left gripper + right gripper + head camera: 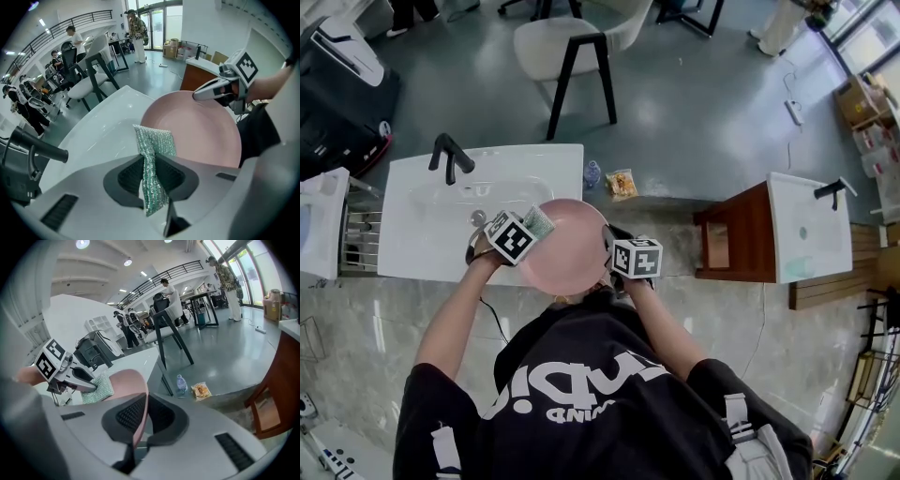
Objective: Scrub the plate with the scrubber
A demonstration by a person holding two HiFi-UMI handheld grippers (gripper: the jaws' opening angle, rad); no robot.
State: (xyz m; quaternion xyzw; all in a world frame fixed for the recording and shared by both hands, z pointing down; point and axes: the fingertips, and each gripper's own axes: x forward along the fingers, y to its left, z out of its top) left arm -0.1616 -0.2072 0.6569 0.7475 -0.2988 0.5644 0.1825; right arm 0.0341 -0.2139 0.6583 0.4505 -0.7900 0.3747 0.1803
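A pink plate hangs over the right end of a white sink. My right gripper is shut on the plate's right rim; in the right gripper view the plate's edge runs between its jaws. My left gripper is shut on a green glittery scrubber, which lies against the plate's left part. The left gripper view shows the scrubber standing up between the jaws, its top over the plate, with the right gripper at the far rim.
The sink has a black tap at its back left. A water bottle and a snack packet lie on the floor beyond it. A wooden stand with a second basin is at the right, a chair behind.
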